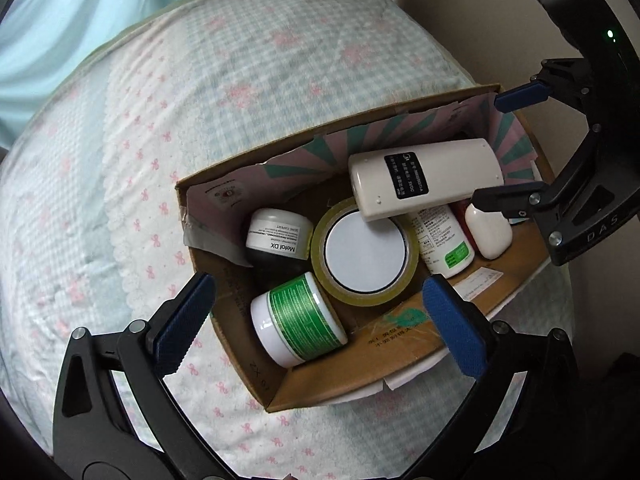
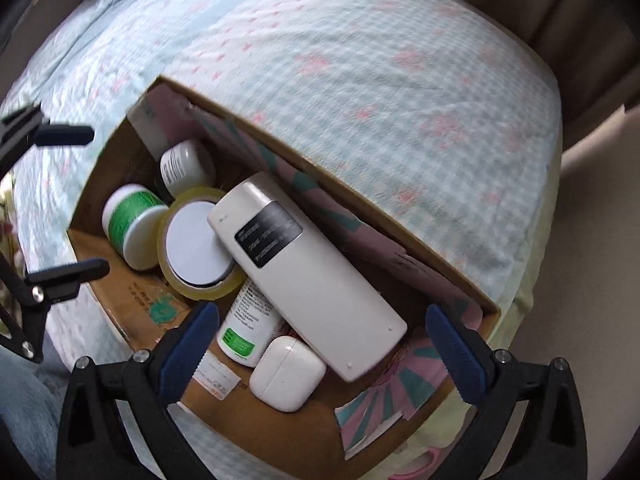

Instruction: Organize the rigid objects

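My left gripper [image 1: 318, 322] and right gripper [image 2: 320, 346] fill the frames' lower edges, jaws apart and empty, above the cardboard box [image 1: 340, 380] mid-frame on the bed [image 1: 120, 160], holding green-labelled jar [image 1: 298, 320], tape roll [image 1: 364, 254] and white remote [image 2: 308, 272].
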Action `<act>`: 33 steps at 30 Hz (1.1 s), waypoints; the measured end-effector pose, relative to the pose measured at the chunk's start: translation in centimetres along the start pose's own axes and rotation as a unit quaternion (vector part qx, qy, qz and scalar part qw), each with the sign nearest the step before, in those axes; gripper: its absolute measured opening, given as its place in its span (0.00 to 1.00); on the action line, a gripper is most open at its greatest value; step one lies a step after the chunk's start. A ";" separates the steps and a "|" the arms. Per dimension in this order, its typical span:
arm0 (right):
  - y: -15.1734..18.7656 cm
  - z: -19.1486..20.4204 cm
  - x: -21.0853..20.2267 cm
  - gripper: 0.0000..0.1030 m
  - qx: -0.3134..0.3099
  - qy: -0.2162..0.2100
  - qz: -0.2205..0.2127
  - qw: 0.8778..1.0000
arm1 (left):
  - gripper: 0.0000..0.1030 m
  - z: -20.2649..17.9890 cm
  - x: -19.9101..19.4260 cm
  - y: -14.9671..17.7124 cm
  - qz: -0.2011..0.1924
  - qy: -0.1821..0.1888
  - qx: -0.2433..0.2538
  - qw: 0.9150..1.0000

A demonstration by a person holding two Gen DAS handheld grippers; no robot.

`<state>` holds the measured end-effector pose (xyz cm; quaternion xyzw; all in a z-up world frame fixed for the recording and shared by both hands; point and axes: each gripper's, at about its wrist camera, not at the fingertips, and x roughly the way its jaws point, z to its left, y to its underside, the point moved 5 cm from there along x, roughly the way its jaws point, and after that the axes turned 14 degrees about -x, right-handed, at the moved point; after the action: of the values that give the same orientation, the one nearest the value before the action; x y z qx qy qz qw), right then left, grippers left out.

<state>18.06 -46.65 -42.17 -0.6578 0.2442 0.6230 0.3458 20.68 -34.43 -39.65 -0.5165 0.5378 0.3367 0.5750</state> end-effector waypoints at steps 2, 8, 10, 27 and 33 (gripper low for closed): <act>0.0 0.0 -0.5 1.00 0.012 0.004 -0.002 1.000 | 1.00 0.1 -0.6 0.2 -0.005 0.002 -0.003 1.000; 0.1 0.3 -3.1 1.00 0.044 0.008 -0.010 0.999 | 1.00 0.3 -3.8 0.9 -0.024 0.011 -0.021 0.999; 0.2 0.7 -4.3 1.00 0.055 0.009 -0.013 0.998 | 1.00 0.6 -5.4 1.2 -0.031 0.015 -0.029 0.999; -7.3 10.7 -24.0 1.00 0.125 0.086 -0.152 0.977 | 1.00 11.1 -30.6 2.5 -0.212 0.013 -0.094 0.973; -7.8 17.0 -34.0 1.00 0.184 0.157 -0.283 0.928 | 1.00 15.0 -41.2 4.8 -0.330 -0.007 -0.108 0.938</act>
<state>9.31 -32.47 -7.15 -0.7139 0.2094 0.3322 0.5798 12.15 -12.02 -2.60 -0.7219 0.2936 0.1878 0.5978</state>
